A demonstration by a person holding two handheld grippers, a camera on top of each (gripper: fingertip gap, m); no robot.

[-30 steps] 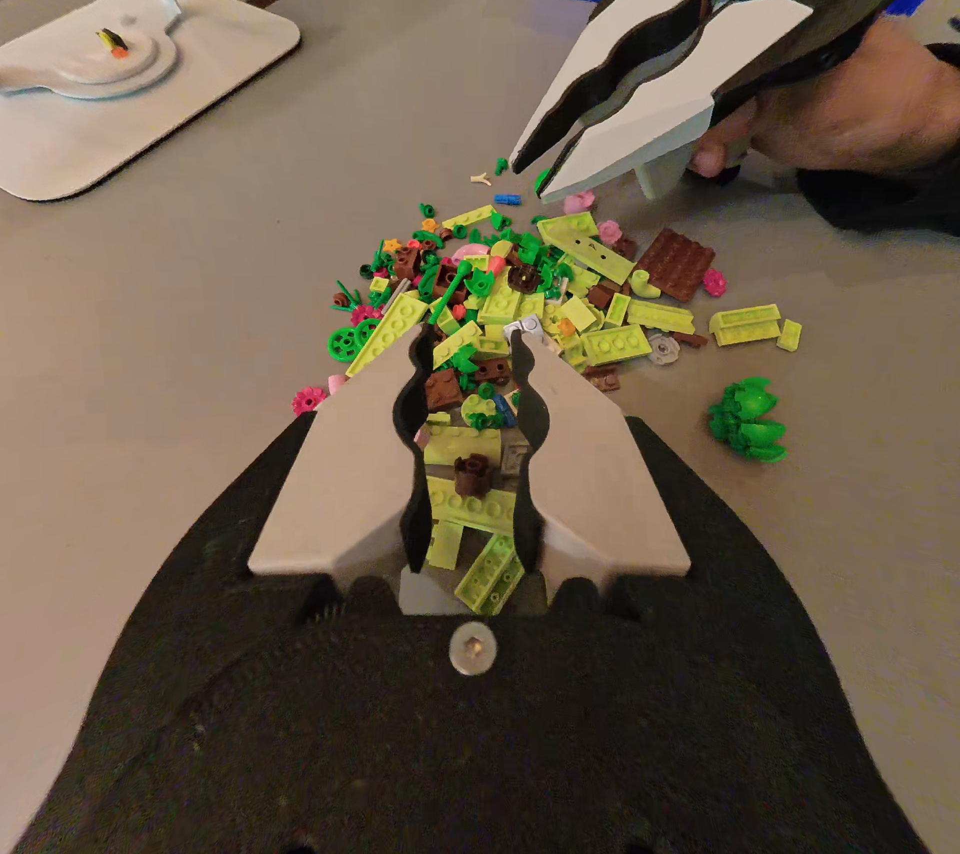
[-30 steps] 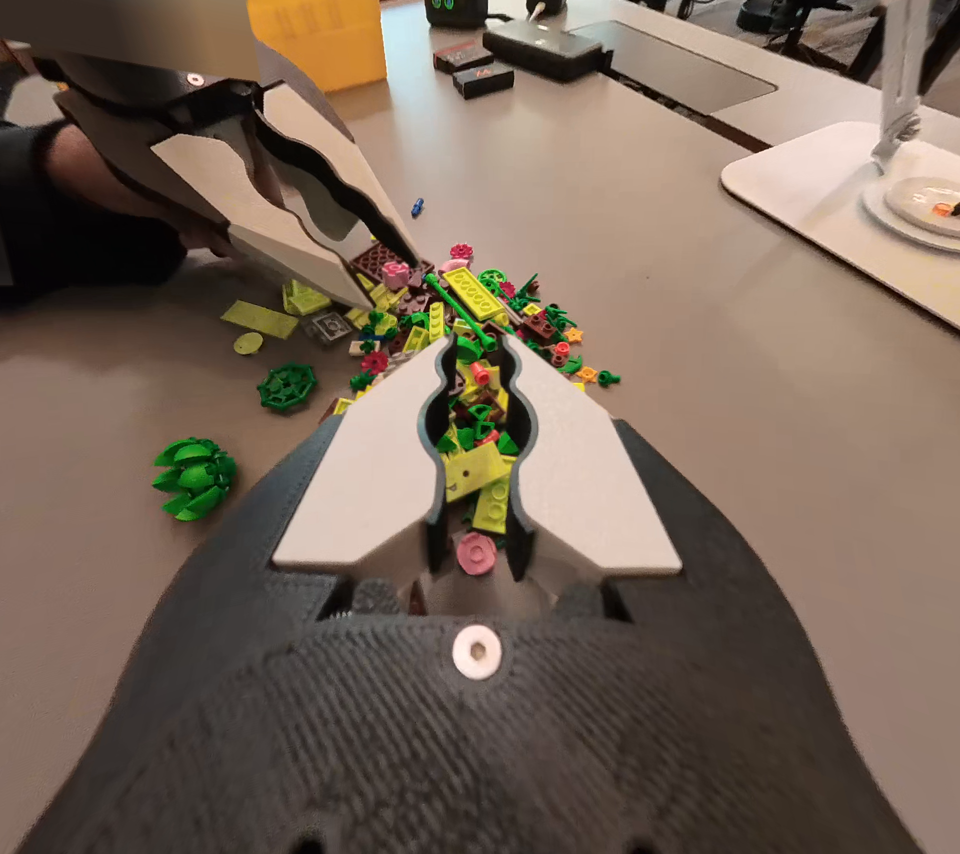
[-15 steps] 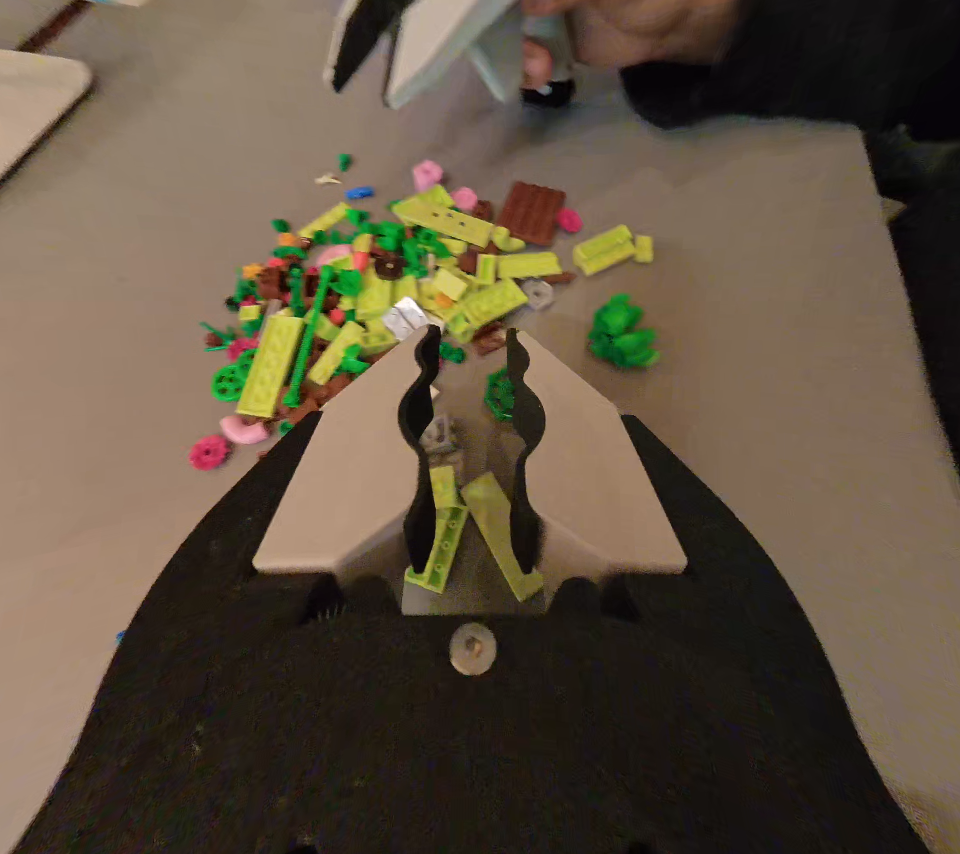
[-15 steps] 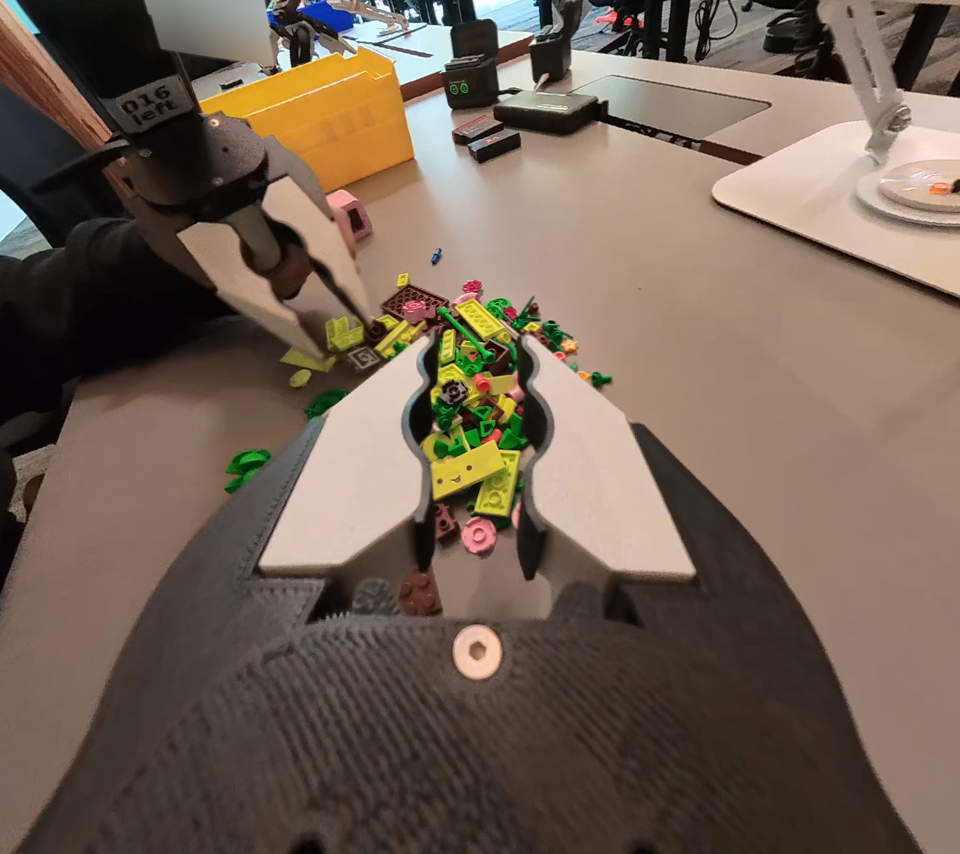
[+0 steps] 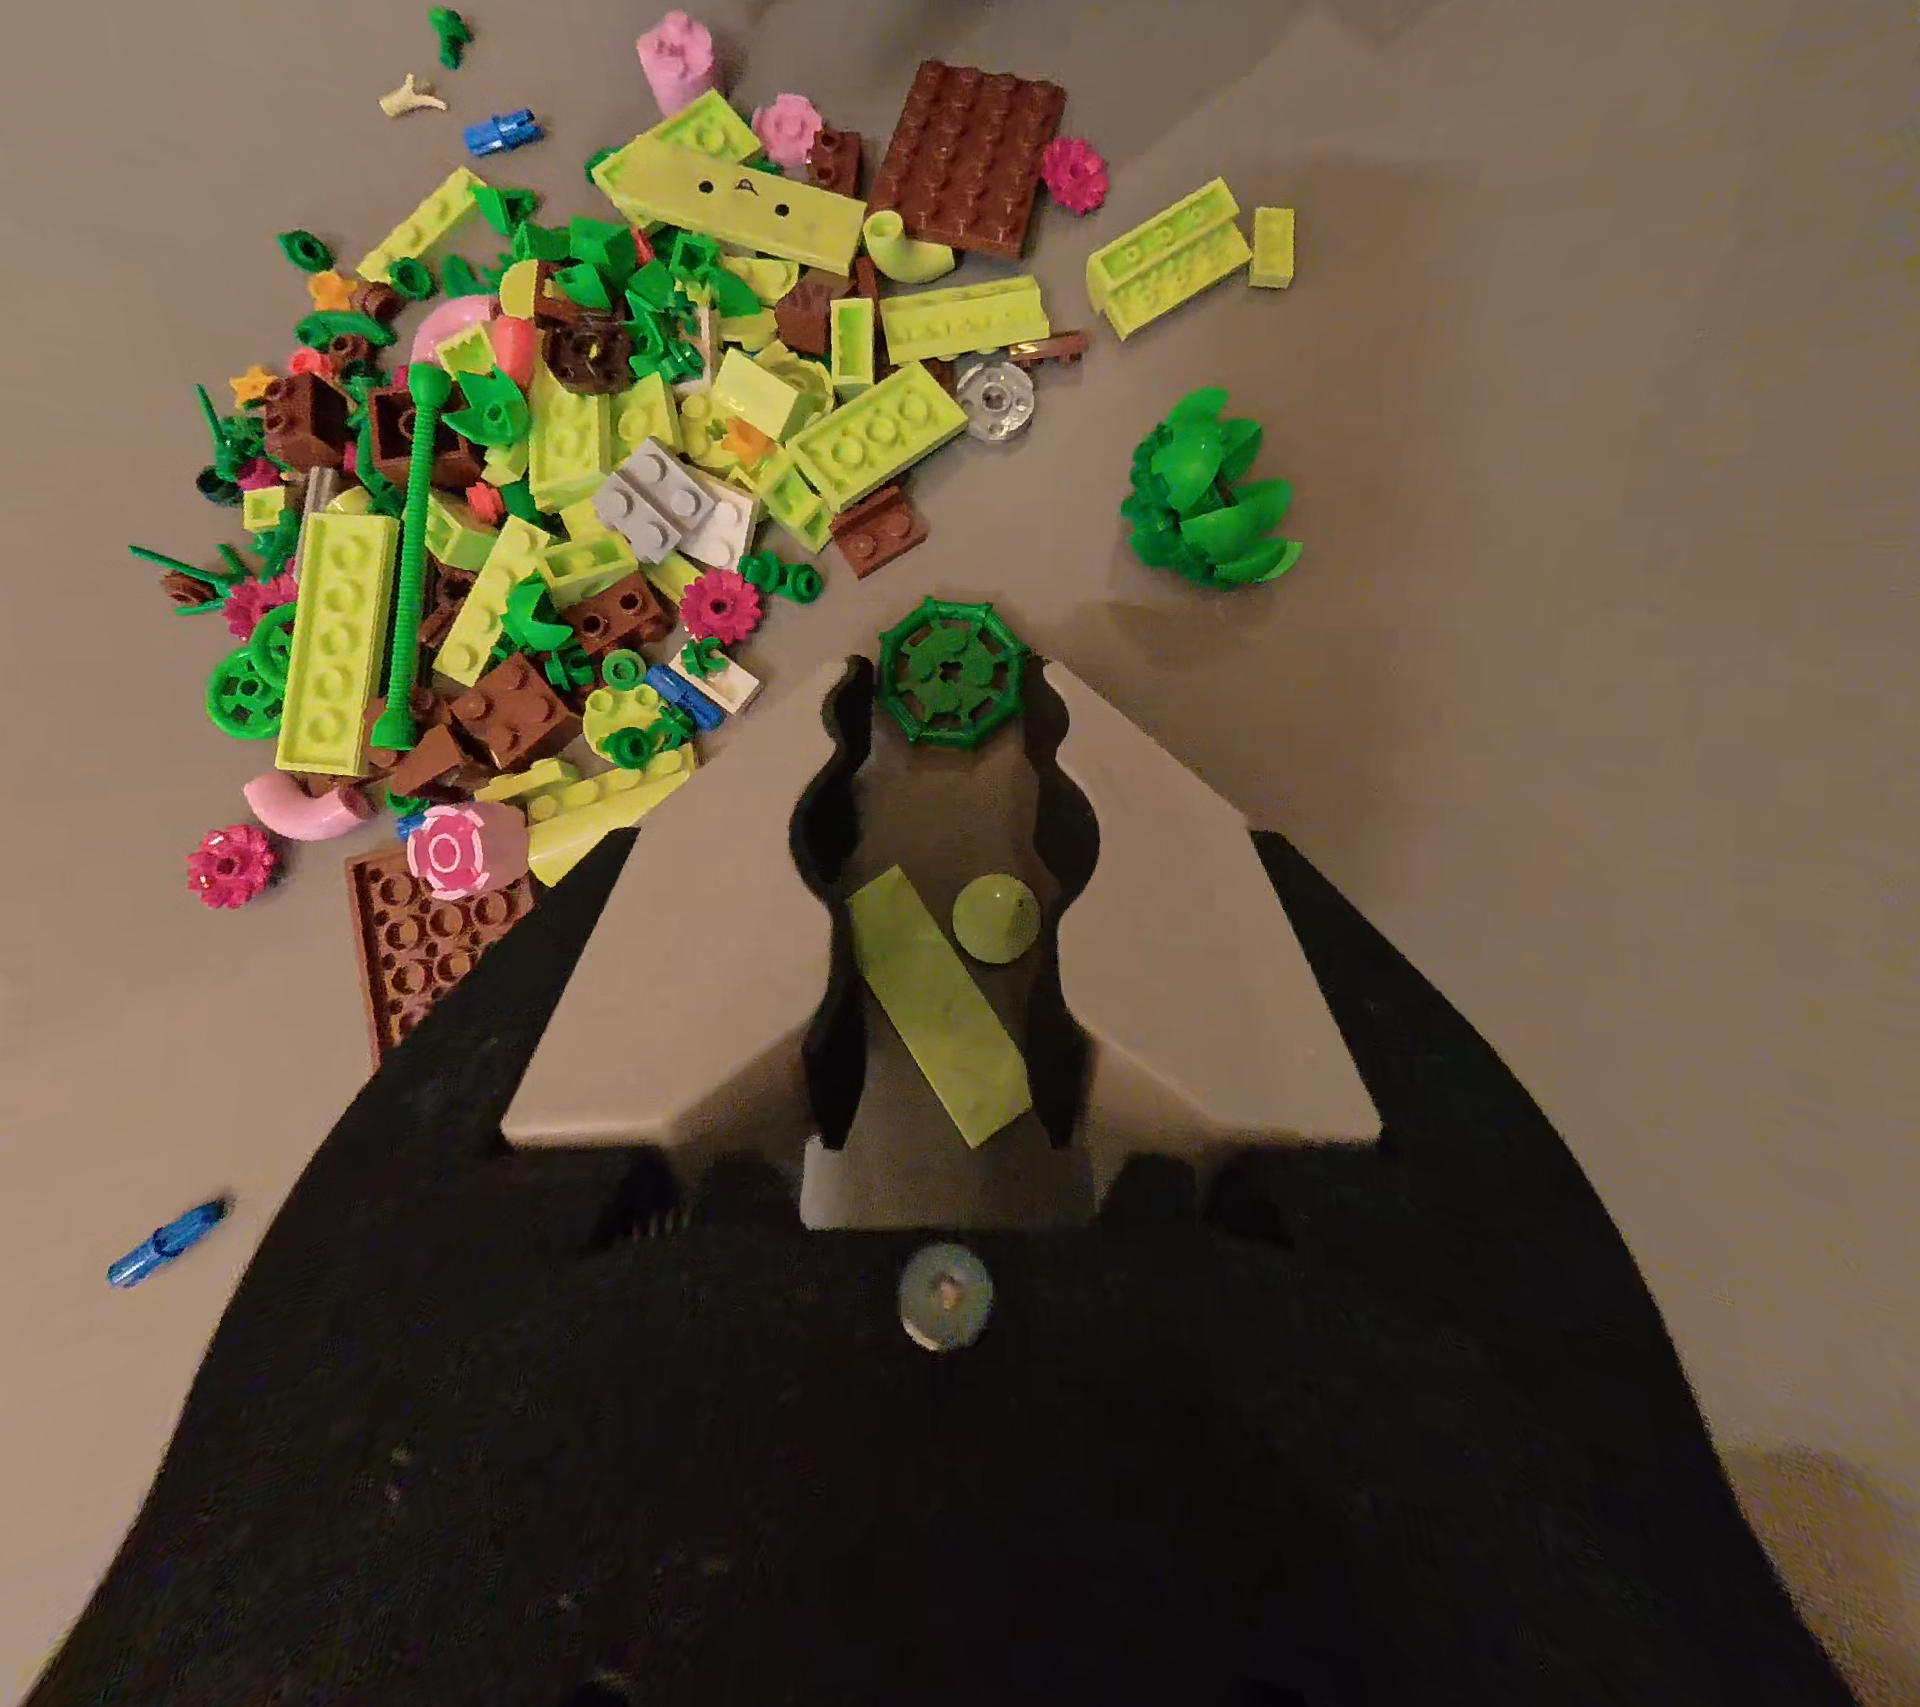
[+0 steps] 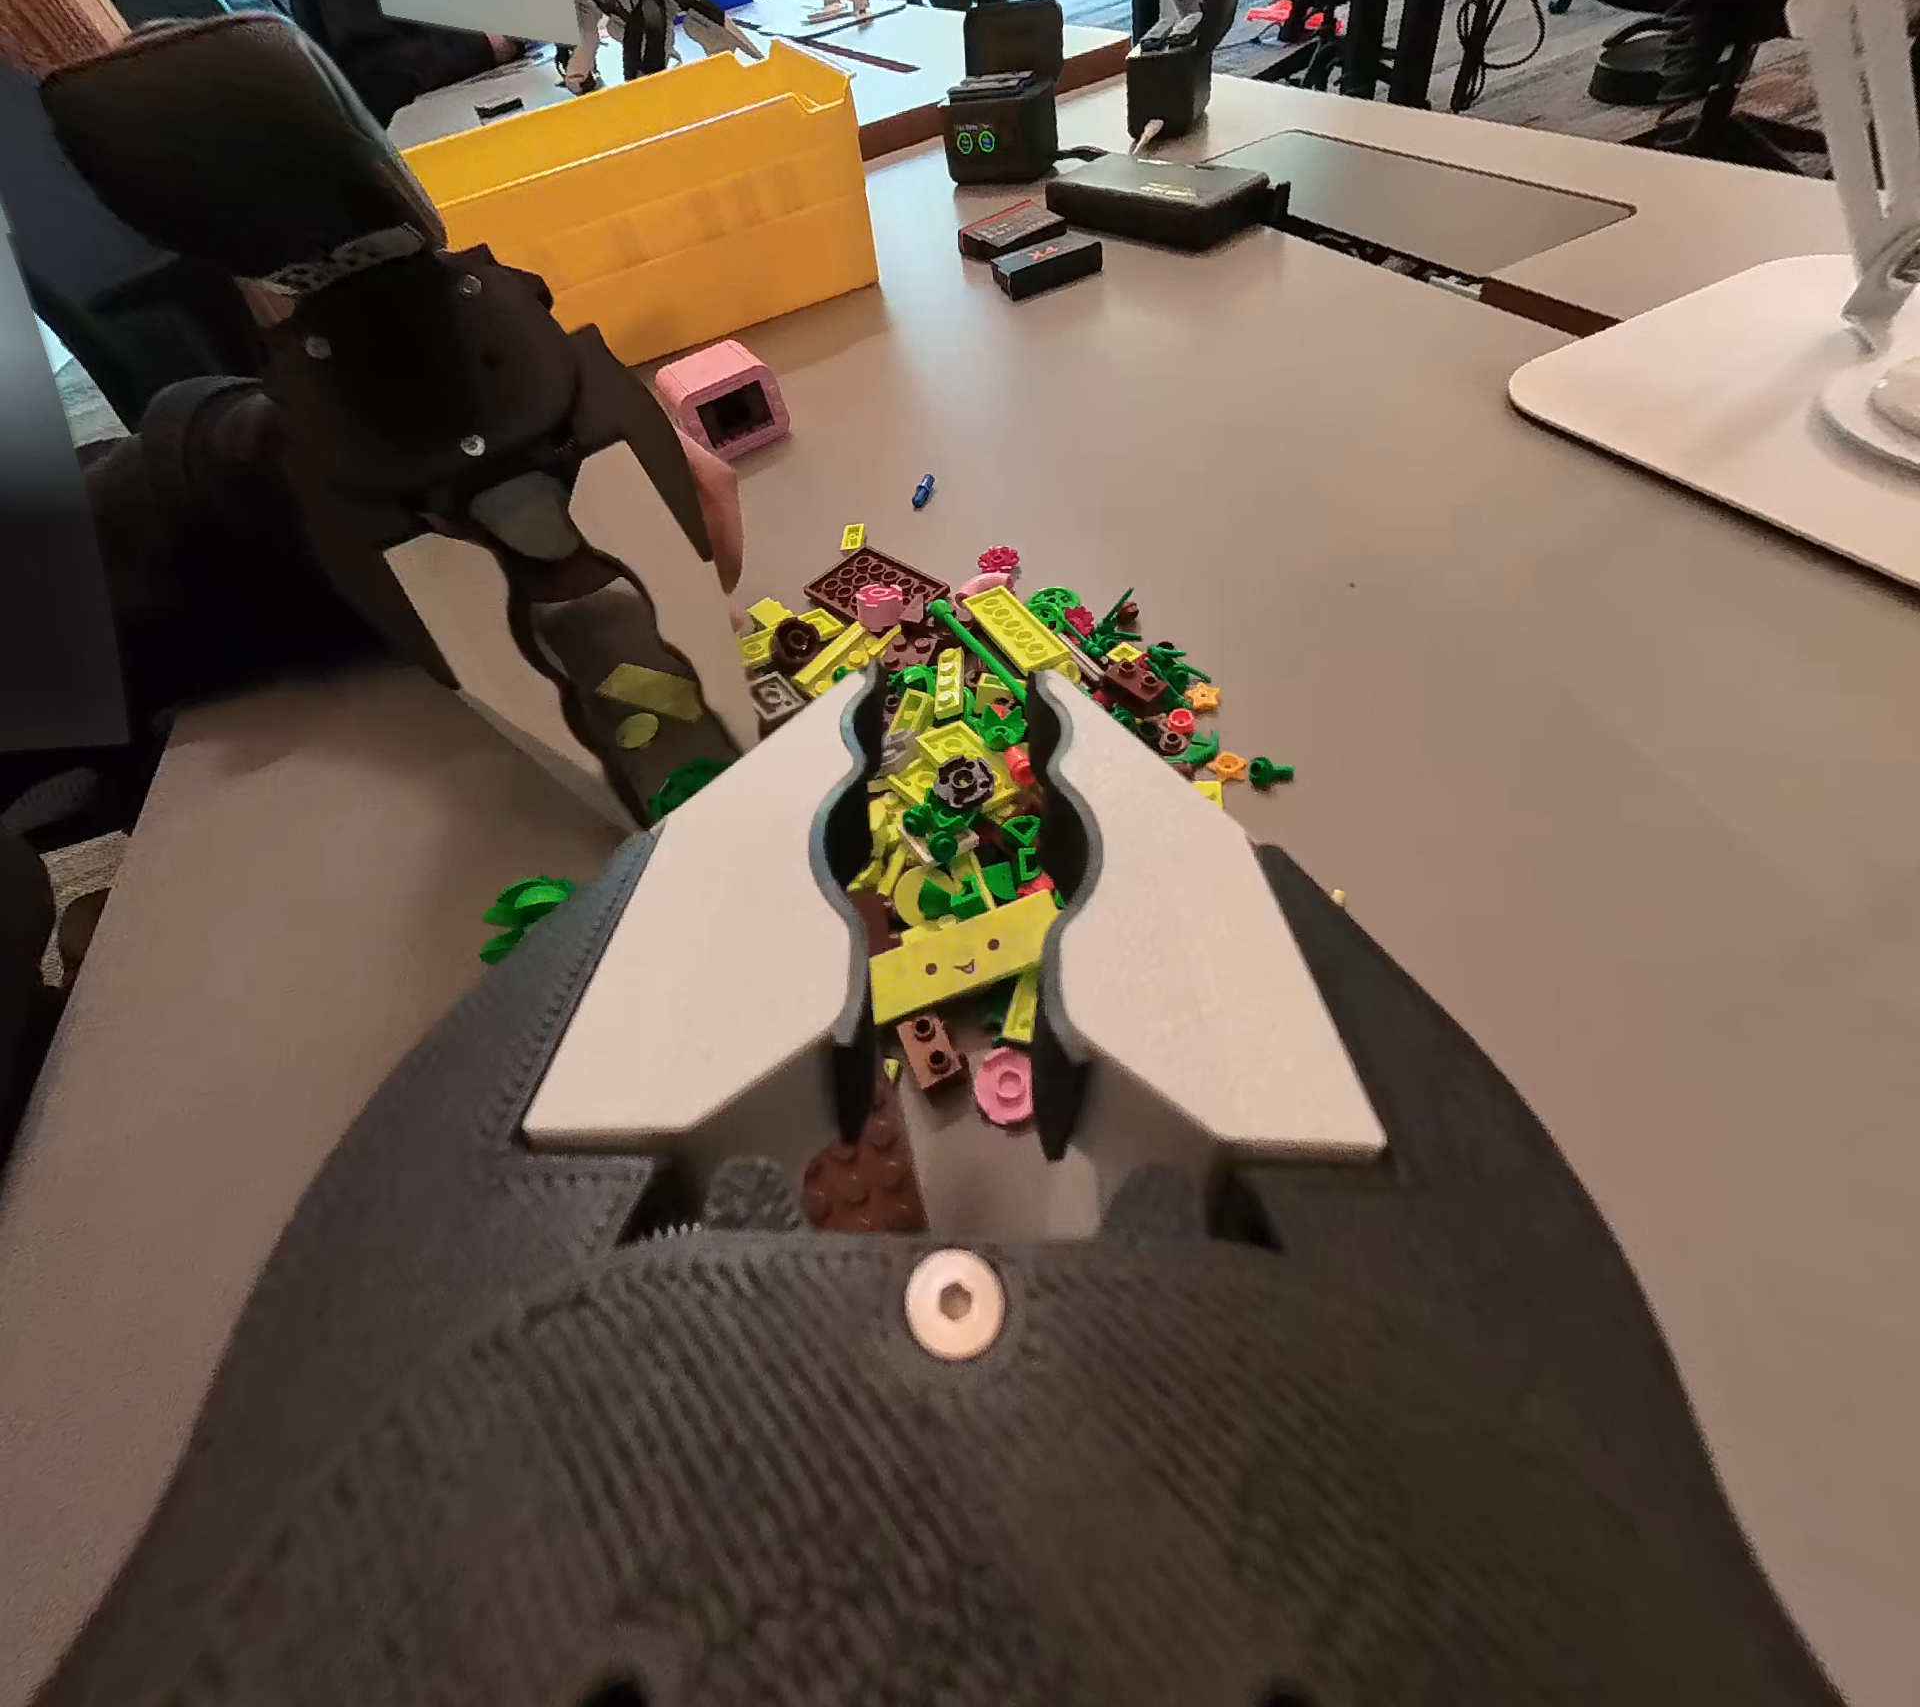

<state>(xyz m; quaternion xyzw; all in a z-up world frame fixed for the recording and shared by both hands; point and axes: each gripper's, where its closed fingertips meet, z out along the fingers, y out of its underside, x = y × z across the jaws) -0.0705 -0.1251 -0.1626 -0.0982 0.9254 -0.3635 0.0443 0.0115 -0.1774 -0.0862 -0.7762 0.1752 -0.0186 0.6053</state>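
A dark green round plastic piece with a spoked web pattern point(image 5: 951, 691) lies flat on the grey worktop point(image 5: 1558, 410), just off the near right edge of a heap of small plastic building bricks point(image 5: 582, 452). The left gripper point(image 5: 948, 675) points steeply down at it. Its fingers are moderately apart with the tips on either side of the disc and hold nothing. Whether they touch its rim cannot be told.

The disc looks light, stiff and thin, and probably smooth enough to skid. A pinch across its rim looks like the only hold, and it lies so low that fingertips would have to reach the worktop.

Further back between the same fingers lie a flat lime-green rectangular tile point(image 5: 935, 1003) and a small lime-green round tile point(image 5: 995, 917). A cluster of bright green leaf pieces point(image 5: 1210, 494) sits alone to the right. At the far side of the heap, a brown studded plate point(image 5: 971, 156) lies beside a long lime tile printed with a small face point(image 5: 738, 203). A blue translucent pin point(image 5: 166, 1226) lies well apart at the near left.

The right gripper point(image 6: 956, 686) hovers over the opposite side of the heap with its fingers moderately apart and empty.

Beyond the heap stand a pink cube-shaped block point(image 6: 727, 400) and a yellow plastic bin point(image 6: 665, 203). To the right is the white base of a stand point(image 6: 1714, 400).
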